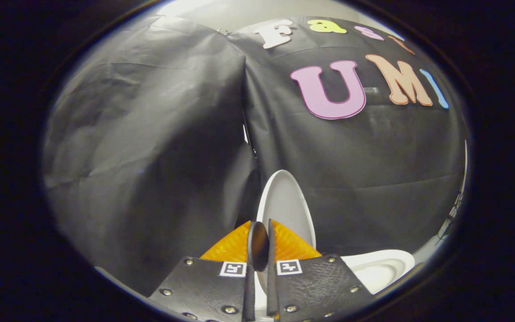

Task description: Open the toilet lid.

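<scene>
From my gripper view, the toilet lid (286, 205) stands raised, nearly upright, straight ahead of my fingers and rising beyond them toward the black cloth wall (150, 156). Its long axis runs up and away from me, and I see it edge-on at a slight turn, so its pale face shows just to the right of my fingertips. My gripper (259, 241) is nearly closed, the two fingers with a thin gap between them, and the lower edge of the lid seems to sit in that gap; I cannot tell for sure whether both fingers press on it. Lower and off to the right lies the toilet seat (378, 268), well apart from the lid's top, which tells me the lid is already swung far open. I judge the move to come depends on the lid leaning back past upright, so it rests against whatever is behind it once I let go.
</scene>
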Motion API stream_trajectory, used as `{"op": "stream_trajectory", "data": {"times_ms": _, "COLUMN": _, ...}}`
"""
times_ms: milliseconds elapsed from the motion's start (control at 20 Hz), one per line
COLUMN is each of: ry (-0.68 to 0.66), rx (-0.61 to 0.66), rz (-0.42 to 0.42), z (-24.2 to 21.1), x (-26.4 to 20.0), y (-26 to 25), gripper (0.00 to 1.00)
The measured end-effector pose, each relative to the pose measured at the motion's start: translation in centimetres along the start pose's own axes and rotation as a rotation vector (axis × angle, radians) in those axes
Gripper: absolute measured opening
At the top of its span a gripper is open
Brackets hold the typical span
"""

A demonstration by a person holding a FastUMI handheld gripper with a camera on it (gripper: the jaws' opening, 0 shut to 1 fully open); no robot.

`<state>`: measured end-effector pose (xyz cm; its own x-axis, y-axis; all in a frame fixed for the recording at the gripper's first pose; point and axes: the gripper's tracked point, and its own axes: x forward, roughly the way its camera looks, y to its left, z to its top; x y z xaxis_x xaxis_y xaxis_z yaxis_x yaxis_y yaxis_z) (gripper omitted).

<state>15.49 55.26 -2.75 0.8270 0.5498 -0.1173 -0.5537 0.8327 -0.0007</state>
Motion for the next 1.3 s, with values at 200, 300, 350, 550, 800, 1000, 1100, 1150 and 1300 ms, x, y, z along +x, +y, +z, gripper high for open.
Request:
{"op": "stream_trajectory", "data": {"times_ms": 200, "ry": 0.011, "rx": -0.015, "rz": 0.016, "z": -0.3, "x": 0.2, "y": 1.0, "gripper": 0.1}}
{"op": "stream_trajectory", "data": {"times_ms": 300, "ry": 0.018, "rx": -0.027, "rz": 0.02, "z": -0.4, "x": 0.4, "y": 1.2, "gripper": 0.11}}
{"op": "stream_trajectory", "data": {"times_ms": 350, "ry": 0.02, "rx": -0.025, "rz": 0.021, "z": -0.5, "x": 0.3, "y": 1.3, "gripper": 0.11}}
{"op": "stream_trajectory", "data": {"times_ms": 550, "ry": 0.018, "rx": -0.042, "rz": 0.009, "z": -0.4, "x": 0.1, "y": 1.5, "gripper": 0.11}}
{"op": "stream_trajectory", "data": {"times_ms": 800, "ry": 0.009, "rx": -0.031, "rz": 0.004, "z": -0.6, "x": 0.4, "y": 1.4, "gripper": 0.33}}
{"op": "stream_trajectory", "data": {"times_ms": 1000, "ry": -0.045, "rx": -0.039, "rz": -0.037, "z": 1.0, "x": -0.4, "y": 0.4, "gripper": 0.63}}
{"op": "stream_trajectory", "data": {"times_ms": 1100, "ry": -0.092, "rx": -0.018, "rz": -0.031, "z": 2.4, "x": -1.2, "y": 0.4, "gripper": 0.77}}
{"op": "stream_trajectory", "data": {"times_ms": 1150, "ry": -0.116, "rx": -0.019, "rz": -0.036, "z": 3.4, "x": -1.8, "y": 0.3, "gripper": 0.84}}
{"op": "stream_trajectory", "data": {"times_ms": 1300, "ry": -0.174, "rx": -0.03, "rz": -0.018, "z": 5.8, "x": -3.4, "y": -0.1, "gripper": 0.95}}
